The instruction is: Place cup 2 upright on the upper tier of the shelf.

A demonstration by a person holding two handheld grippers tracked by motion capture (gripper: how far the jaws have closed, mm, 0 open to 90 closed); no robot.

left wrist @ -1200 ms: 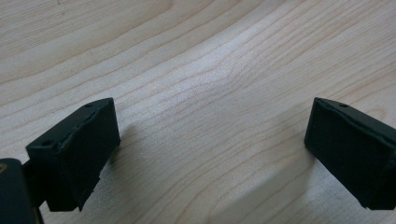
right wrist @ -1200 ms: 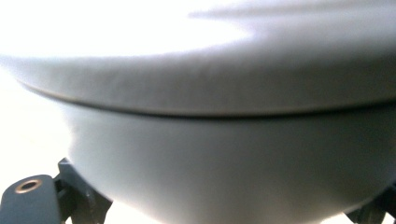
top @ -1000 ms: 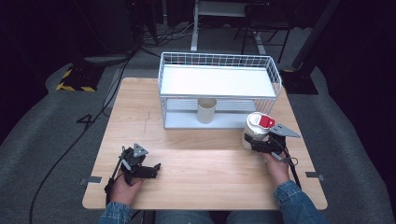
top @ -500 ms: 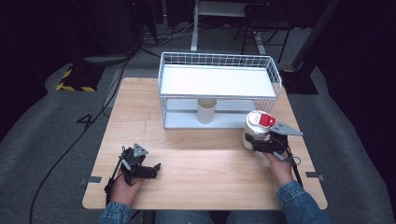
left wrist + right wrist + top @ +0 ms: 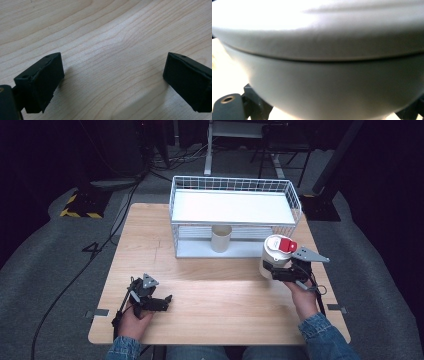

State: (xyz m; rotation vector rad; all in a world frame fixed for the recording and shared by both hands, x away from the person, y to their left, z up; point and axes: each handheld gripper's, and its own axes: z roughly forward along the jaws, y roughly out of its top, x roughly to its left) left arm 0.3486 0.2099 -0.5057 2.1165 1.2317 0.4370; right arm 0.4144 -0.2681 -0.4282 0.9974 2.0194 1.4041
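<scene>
One white canister (image 5: pixel 276 257) sits clamped in your right gripper (image 5: pixel 281 271), just beside the wire rack (image 5: pixel 235 215) sheltering a cup (image 5: pixel 221 238); your left gripper (image 5: pixel 112 77) gapes empty.

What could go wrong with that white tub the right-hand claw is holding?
The right gripper grips the tub low on its side, so the tub might tip or slip as it moves. The wire rack stands right beside it; a swing toward it could knock the rack's corner or the cup beneath the shelf. The tub also sits near the table edge on that side, so a slip might send it off.
</scene>
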